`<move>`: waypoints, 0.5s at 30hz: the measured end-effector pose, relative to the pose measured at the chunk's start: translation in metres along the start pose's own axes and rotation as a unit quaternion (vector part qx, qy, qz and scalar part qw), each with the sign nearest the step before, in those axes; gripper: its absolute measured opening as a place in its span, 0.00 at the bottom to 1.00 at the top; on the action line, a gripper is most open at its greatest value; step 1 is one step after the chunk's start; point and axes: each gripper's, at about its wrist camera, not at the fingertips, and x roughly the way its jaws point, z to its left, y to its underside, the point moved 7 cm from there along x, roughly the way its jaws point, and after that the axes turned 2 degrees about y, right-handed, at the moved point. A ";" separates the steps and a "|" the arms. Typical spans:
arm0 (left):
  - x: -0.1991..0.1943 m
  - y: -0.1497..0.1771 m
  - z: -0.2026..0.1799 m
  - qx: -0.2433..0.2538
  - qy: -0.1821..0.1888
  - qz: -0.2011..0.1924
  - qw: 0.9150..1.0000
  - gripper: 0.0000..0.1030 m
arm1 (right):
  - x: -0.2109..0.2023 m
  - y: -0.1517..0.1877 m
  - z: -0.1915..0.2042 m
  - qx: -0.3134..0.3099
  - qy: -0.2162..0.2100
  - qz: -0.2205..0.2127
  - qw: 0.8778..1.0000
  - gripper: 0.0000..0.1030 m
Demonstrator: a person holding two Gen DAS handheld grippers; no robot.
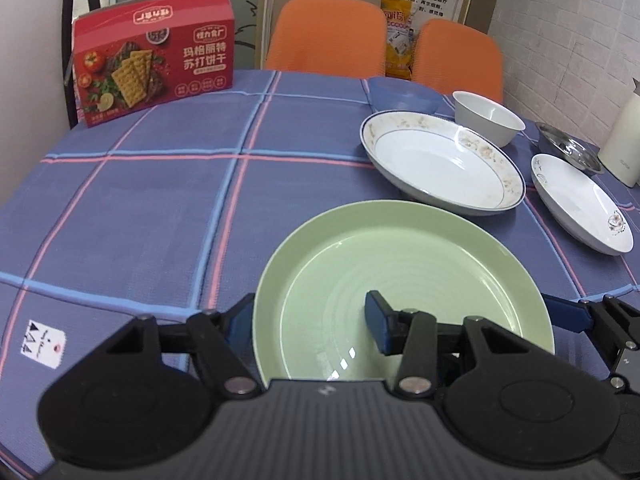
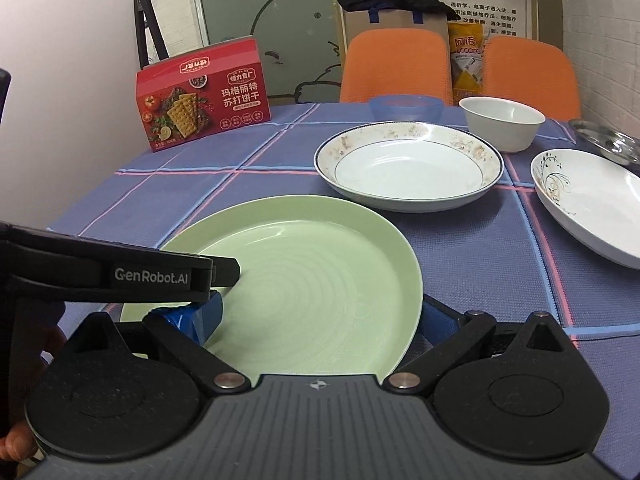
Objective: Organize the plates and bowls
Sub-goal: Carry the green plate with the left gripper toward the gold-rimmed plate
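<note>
A pale green plate point(image 1: 404, 264) point(image 2: 320, 272) lies on the checked blue cloth close to me. My left gripper point(image 1: 310, 320) is open astride its left rim, with one blue pad point(image 1: 378, 320) over the plate and the other just outside the edge. My right gripper point(image 2: 320, 316) is open astride the right rim, its outer pad point(image 2: 436, 320) partly hidden under the edge. Behind it sit a floral-rimmed white plate point(image 1: 440, 164) point(image 2: 408, 164), a vine-patterned white plate point(image 1: 580, 204) point(image 2: 592, 204), a white bowl point(image 1: 488, 120) point(image 2: 502, 122) and a blue bowl point(image 1: 404, 94) point(image 2: 406, 106).
A steel bowl point(image 1: 568, 148) point(image 2: 608, 140) and a cream jug point(image 1: 624, 148) stand at the far right. A red cracker box point(image 1: 156, 56) point(image 2: 204, 96) stands at the back left. Two orange chairs point(image 1: 324, 36) line the far edge. A playing card point(image 1: 42, 344) lies near left.
</note>
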 end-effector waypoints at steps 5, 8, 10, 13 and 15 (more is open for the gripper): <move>0.007 0.001 -0.008 0.015 0.015 -0.006 1.000 0.74 | 0.002 0.006 0.001 -0.028 0.006 0.002 1.000 0.88; 0.000 -0.001 -0.006 0.022 0.007 -0.021 1.000 0.79 | -0.008 0.003 -0.009 -0.010 -0.014 0.003 1.000 0.86; -0.009 -0.007 0.000 0.016 0.009 -0.036 0.999 0.81 | -0.020 -0.004 -0.027 0.021 -0.005 -0.019 1.000 0.86; -0.016 -0.022 0.010 -0.007 0.008 -0.057 0.998 0.99 | -0.032 -0.018 -0.054 0.055 0.017 -0.045 0.997 0.86; -0.017 -0.031 0.013 -0.012 0.006 -0.063 0.998 0.99 | -0.031 -0.024 -0.068 0.069 0.027 -0.041 0.996 0.86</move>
